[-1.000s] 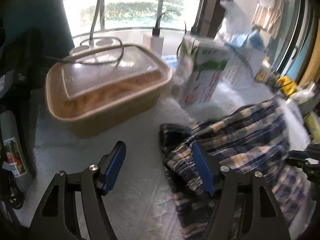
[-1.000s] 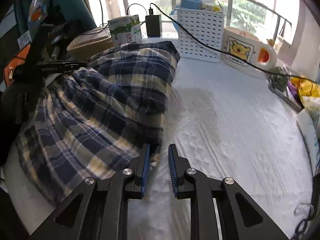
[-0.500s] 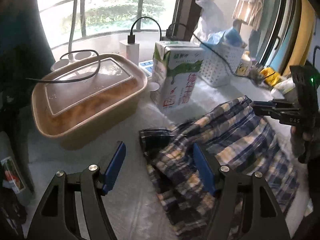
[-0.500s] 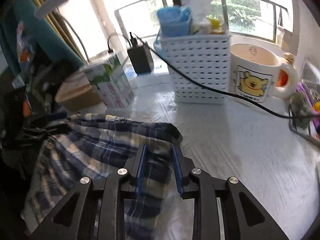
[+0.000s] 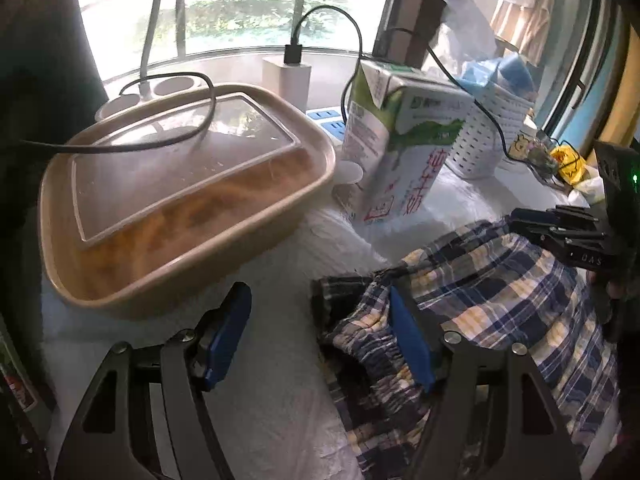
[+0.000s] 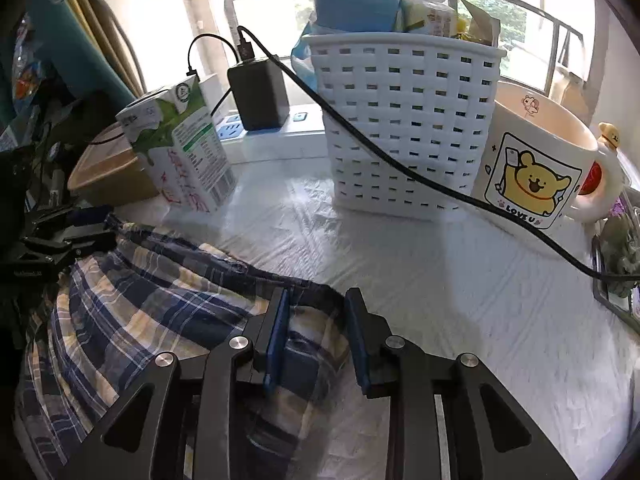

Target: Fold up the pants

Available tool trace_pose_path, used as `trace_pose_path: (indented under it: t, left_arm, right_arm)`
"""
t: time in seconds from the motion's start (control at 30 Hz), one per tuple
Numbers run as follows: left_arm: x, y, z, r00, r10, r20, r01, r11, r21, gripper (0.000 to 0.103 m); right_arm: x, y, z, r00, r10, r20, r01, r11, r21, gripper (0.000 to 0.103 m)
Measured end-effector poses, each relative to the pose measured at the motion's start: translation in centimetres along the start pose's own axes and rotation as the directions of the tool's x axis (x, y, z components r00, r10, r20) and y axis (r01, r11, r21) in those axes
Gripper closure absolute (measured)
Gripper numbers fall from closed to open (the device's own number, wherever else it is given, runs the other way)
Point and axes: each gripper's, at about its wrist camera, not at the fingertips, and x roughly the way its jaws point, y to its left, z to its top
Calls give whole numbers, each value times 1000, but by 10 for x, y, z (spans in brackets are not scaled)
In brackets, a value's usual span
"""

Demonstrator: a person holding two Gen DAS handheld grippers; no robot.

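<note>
Both grippers tilt downward over the white-covered bench (image 6: 460, 280), each seen from behind along its 2 fingers. The left gripper (image 5: 320, 332) stands wide open with nothing between its blue pads; its right-side finger lies over the gathered waistband of the plaid pants (image 5: 500, 300), while its left-side finger hangs above bare cloth cover. The right gripper (image 6: 316, 336) has its jaws spread narrowly, with a fold of the pants' edge lying in the gap; whether the pads touch the fabric cannot be told. The pants lie crumpled on the bench between the 2 grippers, spreading to the left in the right wrist view and to the right in the left wrist view. Just beyond the pants stands a green-and-white milk carton (image 5: 400, 152). Only the left wrist view shows the whole tan lidded container (image 5: 180, 192) with a cable draped over its lid, and the right gripper's dark body held in a hand at the frame's right edge. Only the right wrist view shows fully the white basket (image 6: 408, 120), the bear mug (image 6: 532, 168) beside it, the black charger (image 6: 260, 92) on a power strip, and the black cable crossing in front of the basket.
</note>
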Motion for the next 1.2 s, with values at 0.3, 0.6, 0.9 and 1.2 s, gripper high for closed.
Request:
trace_pose_path:
  t: [0.3, 0.6, 0.9, 1.2]
  left_arm:
    - [-58, -6, 1, 993, -73, 96, 75, 997, -12, 32]
    - [-57, -18, -30, 997, -67, 40, 68, 997, -28, 32]
    - [-24, -20, -29, 997, -76, 4, 76, 997, -4, 31]
    - [-4, -14, -23, 987, -163, 1, 163, 987, -13, 26]
  right_arm:
    - [-69, 0, -5, 989, -24, 143, 16, 998, 58, 22]
    - [-103, 8, -29, 984, -26, 173, 17, 998, 56, 22]
    - [-68, -5, -37, 995, 24, 99, -33, 995, 93, 22]
    - [-26, -4, -28, 989, 144, 40, -147, 986, 80, 23]
